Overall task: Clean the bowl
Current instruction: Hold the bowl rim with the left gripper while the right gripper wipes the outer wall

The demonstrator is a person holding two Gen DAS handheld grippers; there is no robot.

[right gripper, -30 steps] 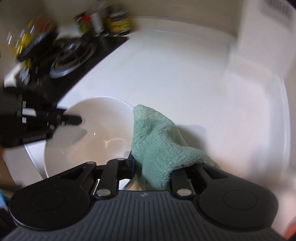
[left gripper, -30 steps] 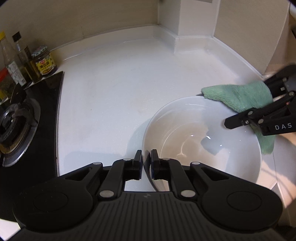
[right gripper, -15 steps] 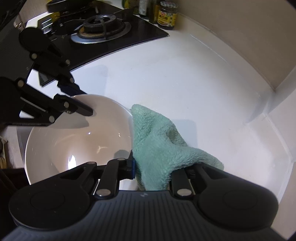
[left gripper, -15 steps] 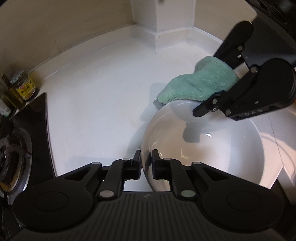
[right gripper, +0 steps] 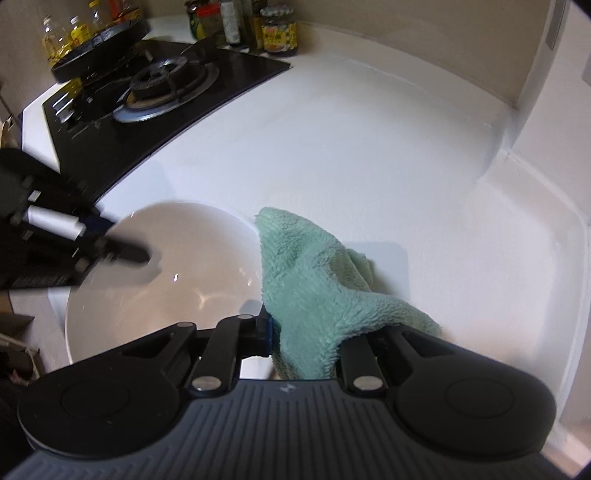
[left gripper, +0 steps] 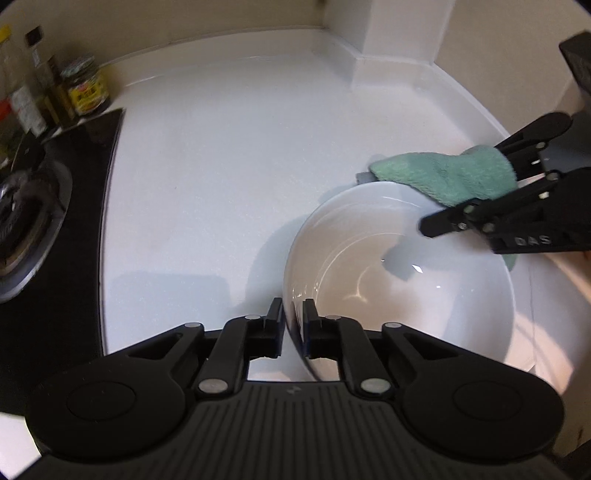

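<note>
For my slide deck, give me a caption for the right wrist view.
Right gripper closing on a green cloth beside a white bowl whose rim the left gripper pinches.

Definitely a home kitchen. White countertop (right gripper: 369, 147) running into a tiled corner, black glass gas hob (right gripper: 162, 85) with a burner grate set into it, and sauce jars and oil bottles (right gripper: 243, 26) lined up along the wall behind it.

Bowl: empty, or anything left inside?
Empty: the bowl interior shows bare white with only glare and shadow; the green cloth drapes over its rim.
</note>
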